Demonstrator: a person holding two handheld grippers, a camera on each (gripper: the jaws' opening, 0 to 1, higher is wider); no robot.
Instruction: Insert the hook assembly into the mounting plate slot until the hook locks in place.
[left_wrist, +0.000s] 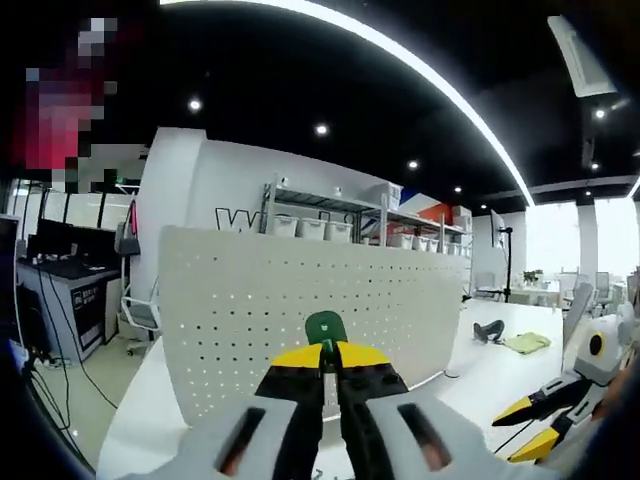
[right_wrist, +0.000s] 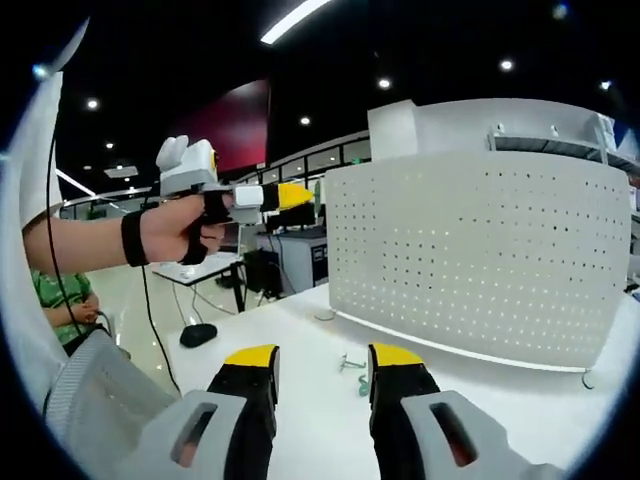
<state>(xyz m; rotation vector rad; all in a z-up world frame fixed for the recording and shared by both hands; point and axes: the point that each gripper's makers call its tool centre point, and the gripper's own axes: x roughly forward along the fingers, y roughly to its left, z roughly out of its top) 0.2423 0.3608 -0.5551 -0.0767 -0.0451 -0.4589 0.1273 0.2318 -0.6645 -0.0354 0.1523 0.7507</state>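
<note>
**Hook carried toward the pegboard, not yet seated**

Yellow-tipped jaws of the left gripper (left_wrist: 327, 362) are pinched nearly together, and a small green hook assembly (left_wrist: 326, 326) sticks out just past their tips, held between them. Straight ahead of those tips stands the mounting plate (left_wrist: 300, 310), a white perforated panel set upright on the white table (left_wrist: 500, 360). Whether the hook already touches the panel cannot be told from the left gripper view; in the right gripper view the left gripper (right_wrist: 290, 195), gripped by a person's hand (right_wrist: 175, 232), sits off to the left of the plate (right_wrist: 480, 260) with a gap between its tip and the plate's edge.

Judged from this, the step in hand is the approach: hook grasped and aimed, insertion not begun. The next move calls for lining the hook's tabs up with a row of holes, pushing square into the panel, then bearing down until it catches.

Right gripper (right_wrist: 322, 362) hangs low over the table with its jaws wide apart and nothing between them; just beyond its tips lie a few small metal and green parts (right_wrist: 352, 366), probably spare hooks.
</note>
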